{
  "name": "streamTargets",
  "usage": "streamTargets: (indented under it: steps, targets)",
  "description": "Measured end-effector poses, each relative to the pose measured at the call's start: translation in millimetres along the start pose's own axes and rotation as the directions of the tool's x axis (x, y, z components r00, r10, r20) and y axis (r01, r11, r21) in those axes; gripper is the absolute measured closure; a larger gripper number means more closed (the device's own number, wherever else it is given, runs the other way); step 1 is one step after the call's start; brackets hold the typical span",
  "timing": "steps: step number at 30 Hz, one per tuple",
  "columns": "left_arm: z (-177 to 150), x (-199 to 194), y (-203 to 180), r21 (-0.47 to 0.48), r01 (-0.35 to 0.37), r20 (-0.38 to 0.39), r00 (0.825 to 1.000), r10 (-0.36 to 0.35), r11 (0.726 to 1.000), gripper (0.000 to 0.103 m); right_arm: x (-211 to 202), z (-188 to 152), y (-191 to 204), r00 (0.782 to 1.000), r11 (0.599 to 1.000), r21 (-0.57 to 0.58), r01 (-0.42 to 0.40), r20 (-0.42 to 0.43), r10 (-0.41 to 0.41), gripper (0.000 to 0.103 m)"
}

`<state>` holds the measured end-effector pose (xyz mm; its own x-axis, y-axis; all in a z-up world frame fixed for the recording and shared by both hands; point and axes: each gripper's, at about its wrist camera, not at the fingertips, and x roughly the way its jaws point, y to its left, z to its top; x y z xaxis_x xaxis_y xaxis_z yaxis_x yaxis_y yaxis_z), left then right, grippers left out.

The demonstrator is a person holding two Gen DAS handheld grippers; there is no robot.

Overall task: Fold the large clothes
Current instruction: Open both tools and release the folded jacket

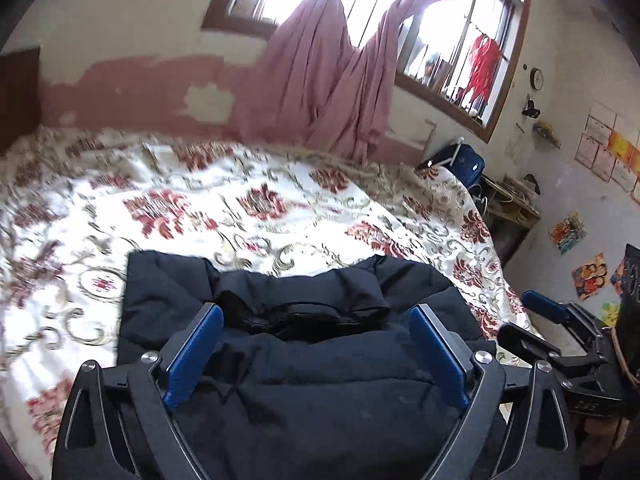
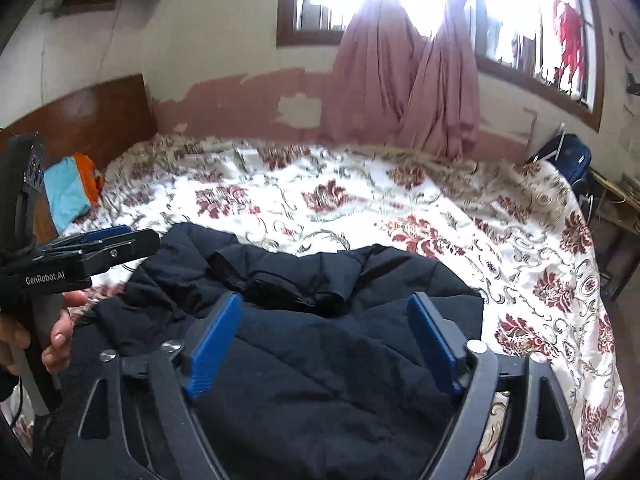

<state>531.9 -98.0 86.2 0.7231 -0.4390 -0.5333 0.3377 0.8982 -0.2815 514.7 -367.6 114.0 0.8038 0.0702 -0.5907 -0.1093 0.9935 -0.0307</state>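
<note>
Lying folded on the bedspread (image 1: 280, 184), the dark jacket (image 1: 320, 380) sits below both grippers' empty, wide-apart fingers (image 1: 196, 352).

L hand-held gripper (image 1: 316, 312) & R hand-held gripper (image 2: 326, 300): jaws wide apart, nothing gripped.

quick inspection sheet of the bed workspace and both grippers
surface: bed with a floral cover, rumpled
job's things: dark padded coat lying bunched on the near part of the bed, partly folded over itself
clutter: blue and orange cloth by the headboard
grippers: left gripper open, nothing between the pads, above the coat; right gripper open, likewise empty above the coat
cables: thin cords near the side table, too small to trace
surroundings: pink curtains hang at bright windows, blue bag past the bed's far corner, clock and papers on the wall
</note>
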Motion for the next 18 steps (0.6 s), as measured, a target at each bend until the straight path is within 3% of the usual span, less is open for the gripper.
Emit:
streamTargets:
  steps: [1, 2, 12, 18]
  targets:
    - [-1, -12, -5, 0.015, -0.011, 0.021, 1.000, 0.011, 1.000, 0.006, -9, -1, 2, 1.000, 1.000, 0.001, -0.003, 0.012, 0.003, 0.003]
    - [-2, -21, -8, 0.025, -0.017, 0.035, 0.999, 0.016, 1.000, 0.006, -20, -2, 3, 1.000, 1.000, 0.001, -0.005, 0.031, 0.005, 0.002]
    - [-29, -118, -35, 0.101, -0.090, 0.183, 0.981, 0.070, 0.991, 0.000, -102, -26, 20, 0.987, 1.000, 0.027, 0.012, 0.161, -0.017, 0.002]
    - [-45, -150, -41, 0.106, -0.116, 0.205, 0.974, 0.092, 0.988, 0.000, -132, -46, 21, 0.980, 0.998, 0.057, 0.019, 0.197, -0.030, 0.002]
